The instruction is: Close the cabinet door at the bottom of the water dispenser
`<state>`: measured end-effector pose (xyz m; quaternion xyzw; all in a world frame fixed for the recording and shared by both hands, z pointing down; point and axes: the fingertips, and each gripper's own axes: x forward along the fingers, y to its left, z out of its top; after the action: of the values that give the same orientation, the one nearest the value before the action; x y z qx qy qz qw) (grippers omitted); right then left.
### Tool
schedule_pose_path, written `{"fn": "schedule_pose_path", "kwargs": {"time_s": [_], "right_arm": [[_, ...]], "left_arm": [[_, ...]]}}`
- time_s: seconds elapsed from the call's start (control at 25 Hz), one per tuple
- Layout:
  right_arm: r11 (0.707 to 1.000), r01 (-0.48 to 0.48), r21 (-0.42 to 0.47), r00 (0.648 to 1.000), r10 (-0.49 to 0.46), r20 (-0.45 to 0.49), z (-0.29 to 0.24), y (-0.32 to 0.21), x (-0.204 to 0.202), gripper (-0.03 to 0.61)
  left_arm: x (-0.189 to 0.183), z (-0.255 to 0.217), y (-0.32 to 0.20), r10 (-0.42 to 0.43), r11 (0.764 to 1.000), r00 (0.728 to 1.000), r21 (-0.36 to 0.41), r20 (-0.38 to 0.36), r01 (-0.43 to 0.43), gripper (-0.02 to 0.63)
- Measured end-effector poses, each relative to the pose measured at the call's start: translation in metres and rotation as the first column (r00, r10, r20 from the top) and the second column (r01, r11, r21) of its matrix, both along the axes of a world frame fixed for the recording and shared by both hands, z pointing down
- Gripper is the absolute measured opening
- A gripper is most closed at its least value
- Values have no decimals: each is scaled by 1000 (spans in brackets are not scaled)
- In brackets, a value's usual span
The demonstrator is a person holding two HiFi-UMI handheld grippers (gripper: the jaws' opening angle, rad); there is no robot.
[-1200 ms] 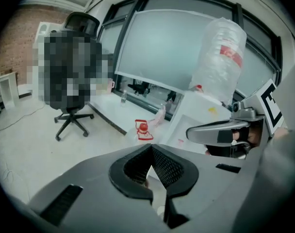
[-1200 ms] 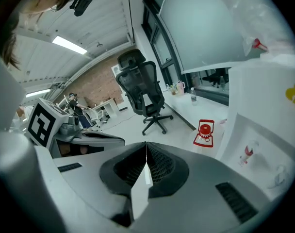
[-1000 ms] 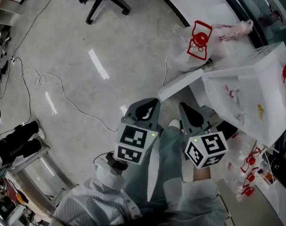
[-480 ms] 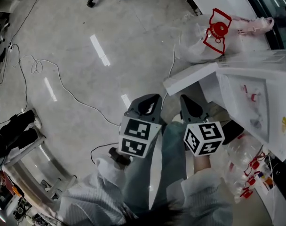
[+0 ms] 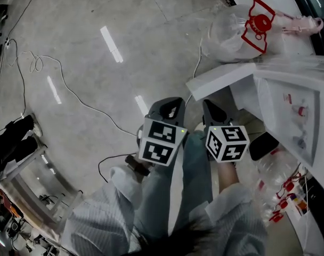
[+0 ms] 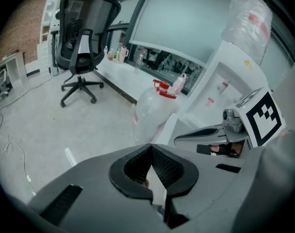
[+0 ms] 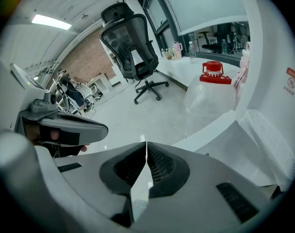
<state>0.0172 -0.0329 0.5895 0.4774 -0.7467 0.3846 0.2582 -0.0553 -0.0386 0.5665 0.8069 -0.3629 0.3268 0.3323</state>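
Head view shows the grey left gripper (image 5: 171,102) and right gripper (image 5: 209,104) both pinched closed, empty, near the open white cabinet door (image 5: 220,82) of the water dispenser (image 5: 288,84).

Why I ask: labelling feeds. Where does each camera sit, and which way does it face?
Head view: on the person's head, steeply down at the open cabinet door and water dispenser; left gripper, right gripper, sleeves, legs show.
Left gripper view: on that gripper, along its shut jaws toward office chair and jug; right gripper at right.
Right gripper view: along its shut jaws toward office chair, jug, cabinet door; left gripper at left.
Shared: the jug, in all three.
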Motion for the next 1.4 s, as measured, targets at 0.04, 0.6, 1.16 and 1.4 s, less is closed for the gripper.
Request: {"fn": "schedule_pose_path", "kwargs": {"time_s": [0.04,0.6,1.16,1.4], "right_arm": [[1000,2,-13,1000,-2,-6,7,3,0,15],[986,7,-168,999,-14,-38,63,16,-7,17],[976,-95,-194,990,72,-122,81,-10,-17,157],[975,-147,-168,966,106,-234,91,-18,-10,207]], "left_arm": [[0,5,2,0,1000,1000,-9,2,0,11],[-15,42,12,-56,993,998,-99,16,57,11],[-47,47,8,-78,989,997,-127,12,79,11],[-62,49,2,-101,986,995,-134,8,101,11]]}}
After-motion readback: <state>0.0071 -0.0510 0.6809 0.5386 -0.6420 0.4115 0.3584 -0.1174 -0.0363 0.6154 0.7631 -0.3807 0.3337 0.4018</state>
